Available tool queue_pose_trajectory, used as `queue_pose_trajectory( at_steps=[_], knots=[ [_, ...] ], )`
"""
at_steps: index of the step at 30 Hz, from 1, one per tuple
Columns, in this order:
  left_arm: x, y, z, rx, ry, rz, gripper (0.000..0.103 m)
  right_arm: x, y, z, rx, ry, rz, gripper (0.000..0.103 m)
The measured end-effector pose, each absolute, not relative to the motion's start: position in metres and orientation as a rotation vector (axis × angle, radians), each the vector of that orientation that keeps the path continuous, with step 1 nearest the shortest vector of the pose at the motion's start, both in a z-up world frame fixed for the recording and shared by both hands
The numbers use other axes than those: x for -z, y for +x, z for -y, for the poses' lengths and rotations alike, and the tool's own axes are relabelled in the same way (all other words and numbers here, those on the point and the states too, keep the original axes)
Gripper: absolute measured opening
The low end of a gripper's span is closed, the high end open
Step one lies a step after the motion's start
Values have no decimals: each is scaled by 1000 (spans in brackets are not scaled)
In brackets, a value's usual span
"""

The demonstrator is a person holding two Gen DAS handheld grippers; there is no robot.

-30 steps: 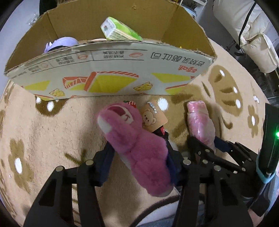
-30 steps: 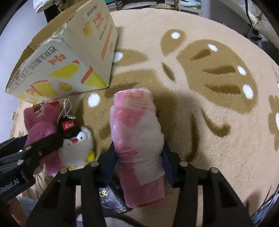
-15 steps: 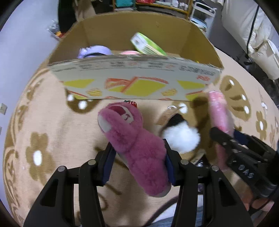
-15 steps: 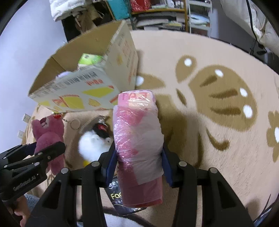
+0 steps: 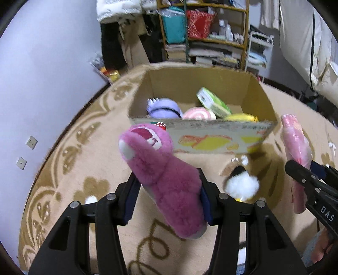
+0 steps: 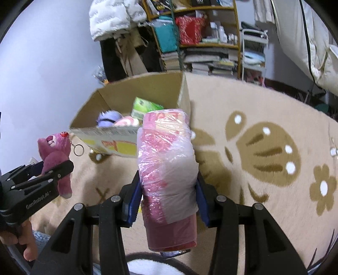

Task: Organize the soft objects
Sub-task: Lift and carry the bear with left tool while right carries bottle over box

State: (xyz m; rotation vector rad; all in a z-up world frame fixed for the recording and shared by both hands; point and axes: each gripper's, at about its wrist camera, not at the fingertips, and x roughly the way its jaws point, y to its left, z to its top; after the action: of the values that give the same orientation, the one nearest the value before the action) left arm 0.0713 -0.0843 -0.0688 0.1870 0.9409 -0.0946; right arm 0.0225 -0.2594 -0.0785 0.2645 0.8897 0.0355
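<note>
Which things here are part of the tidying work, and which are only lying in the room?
Part of the job:
- pink plush bear, held by the left gripper
- pink wrapped roll, held by the right gripper
- cardboard box
- penguin plush on the rug

Only lying about:
- bookshelf
- white jacket

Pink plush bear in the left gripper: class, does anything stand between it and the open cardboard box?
Only the box's near wall lies ahead of the pink plush bear; the left gripper holds it above the carpet, so nothing else blocks it.
</note>
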Motion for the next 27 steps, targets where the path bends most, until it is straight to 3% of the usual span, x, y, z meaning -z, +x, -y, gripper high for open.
queue_pose_trajectory(
  at_steps=[12,27],
  knots=[
    [18,79,64,26,188,-732,49,32,28,267,-66,304,-740,49],
    [5,107,76,39,216,-584,49,20,68,254,-72,207,-654,49]
  ],
)
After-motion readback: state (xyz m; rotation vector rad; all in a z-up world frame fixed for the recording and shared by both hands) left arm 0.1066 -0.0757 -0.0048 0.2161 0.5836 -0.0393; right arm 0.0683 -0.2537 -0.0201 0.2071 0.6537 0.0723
